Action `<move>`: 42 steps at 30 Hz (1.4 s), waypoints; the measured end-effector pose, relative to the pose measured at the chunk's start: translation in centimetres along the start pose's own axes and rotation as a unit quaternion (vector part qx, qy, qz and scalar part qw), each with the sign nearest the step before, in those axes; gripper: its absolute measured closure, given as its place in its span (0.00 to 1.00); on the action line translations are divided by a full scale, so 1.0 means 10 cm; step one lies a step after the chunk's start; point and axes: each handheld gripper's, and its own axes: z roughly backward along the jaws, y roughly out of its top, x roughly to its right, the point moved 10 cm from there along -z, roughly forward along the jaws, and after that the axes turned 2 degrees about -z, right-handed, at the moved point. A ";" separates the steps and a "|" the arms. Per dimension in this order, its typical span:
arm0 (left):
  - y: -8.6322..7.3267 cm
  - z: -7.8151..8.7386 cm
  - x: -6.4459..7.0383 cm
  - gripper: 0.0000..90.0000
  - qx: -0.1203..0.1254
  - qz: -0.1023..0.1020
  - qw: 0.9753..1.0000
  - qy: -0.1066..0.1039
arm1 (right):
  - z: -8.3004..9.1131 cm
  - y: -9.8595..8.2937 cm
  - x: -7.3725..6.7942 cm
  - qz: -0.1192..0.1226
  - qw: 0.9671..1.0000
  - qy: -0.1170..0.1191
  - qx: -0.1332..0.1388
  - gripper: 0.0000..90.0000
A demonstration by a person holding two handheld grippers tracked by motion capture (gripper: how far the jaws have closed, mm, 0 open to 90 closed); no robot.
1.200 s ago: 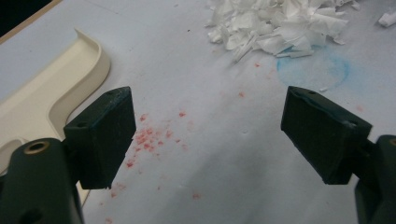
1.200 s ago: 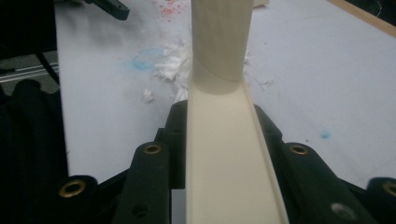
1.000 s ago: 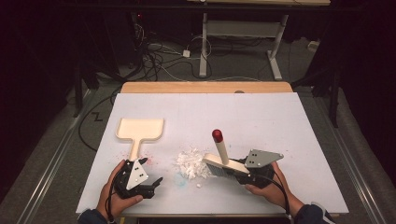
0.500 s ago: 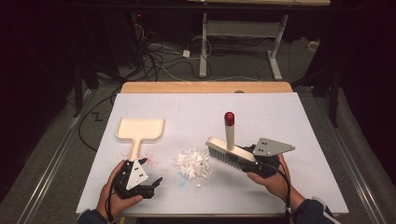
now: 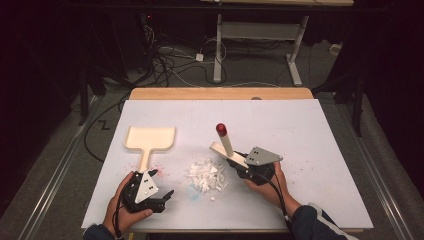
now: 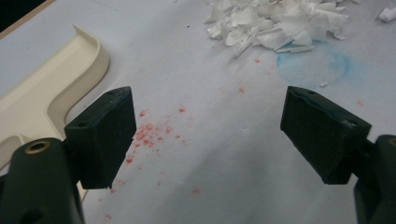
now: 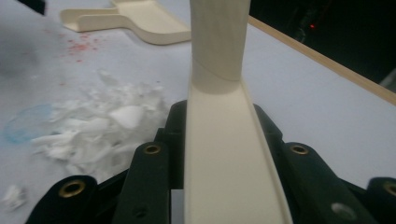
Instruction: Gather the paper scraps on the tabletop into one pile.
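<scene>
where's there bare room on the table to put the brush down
Bare room: the wide right side of the table, beyond the right gripper holding the brush, and the far strip behind the dustpan. Crowded: the middle, where paper scraps lie beside the left gripper.

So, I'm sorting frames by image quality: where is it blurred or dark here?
High view: the table is lit, the room behind it dark. Right gripper view: the brush close to the lens is soft, the paper scraps blurred too. Left gripper view: the fingers and red specks look fairly sharp.
</scene>
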 end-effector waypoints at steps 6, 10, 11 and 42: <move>0.01 0.01 0.00 0.19 0.002 -0.002 1.000 0.003 | 0.16 0.14 -0.11 0.001 1.000 0.021 0.022 0.75; 0.01 0.01 0.00 0.19 0.001 0.000 1.000 0.003 | 0.42 0.22 -0.19 0.005 0.998 0.049 0.034 0.75; 0.01 0.01 0.00 0.19 0.001 0.000 1.000 0.003 | 0.49 0.24 -0.20 0.009 0.998 0.053 0.037 0.75; 0.02 0.00 0.00 0.19 0.001 -0.001 1.000 0.002 | 0.72 0.04 -0.36 0.007 0.992 0.126 0.009 0.75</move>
